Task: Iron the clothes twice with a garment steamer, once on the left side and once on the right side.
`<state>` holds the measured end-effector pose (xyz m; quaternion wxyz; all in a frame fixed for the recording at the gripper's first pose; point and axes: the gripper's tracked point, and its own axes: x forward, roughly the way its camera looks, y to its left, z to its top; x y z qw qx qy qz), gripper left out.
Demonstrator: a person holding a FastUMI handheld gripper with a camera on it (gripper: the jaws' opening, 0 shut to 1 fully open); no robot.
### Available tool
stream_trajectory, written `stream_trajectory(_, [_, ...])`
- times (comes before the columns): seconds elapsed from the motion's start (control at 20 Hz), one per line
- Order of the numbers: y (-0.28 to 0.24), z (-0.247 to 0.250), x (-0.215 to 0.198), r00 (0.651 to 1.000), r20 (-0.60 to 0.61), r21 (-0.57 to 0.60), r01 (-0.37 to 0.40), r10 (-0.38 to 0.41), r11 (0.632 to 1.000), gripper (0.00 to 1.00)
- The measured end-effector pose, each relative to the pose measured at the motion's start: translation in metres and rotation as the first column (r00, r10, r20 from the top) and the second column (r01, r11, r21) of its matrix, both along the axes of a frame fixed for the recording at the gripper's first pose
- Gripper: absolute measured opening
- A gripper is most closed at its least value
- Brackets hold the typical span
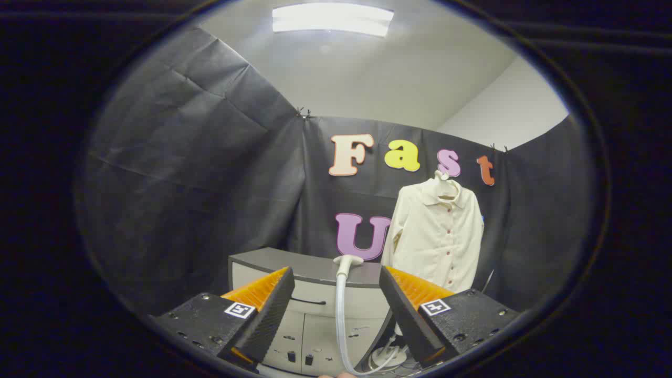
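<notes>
**Two fingers spread wide, nothing between them but air**

Two fingers make up our gripper (336,304), and we see them standing far apart with nothing pressed between the pads; the grasp is empty. In the gap between them, at about twelve o'clock from the fingertips, the steamer head (347,261) stands upright, well beyond the tips and touching neither finger. Its pale hose (340,320) drops straight down from the head, then curls away toward five o'clock, where it meets the steamer base (387,358) low behind the right finger.

Behind the hose we see a cabinet (310,315) with a grey top, a drawer handle and two doors below. Its top edge runs just behind both fingertips.

Farther out, at about one o'clock from the gripper, a cream shirt (438,236) with dark buttons hangs on a white hanger (443,181) against the black cloth wall (210,173). It hangs above and beyond the right finger, well apart from the steamer head. A ceiling light (332,19) glows at twelve o'clock, far above.
</notes>
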<state>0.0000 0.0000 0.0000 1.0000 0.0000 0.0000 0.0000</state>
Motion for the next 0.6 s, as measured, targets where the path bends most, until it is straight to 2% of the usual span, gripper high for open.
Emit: stream_trajectory(0.6, [-0.004, -0.017, 0.011, 0.999, -0.048, 0.083, -0.009, 0.013, 0.997, 0.98])
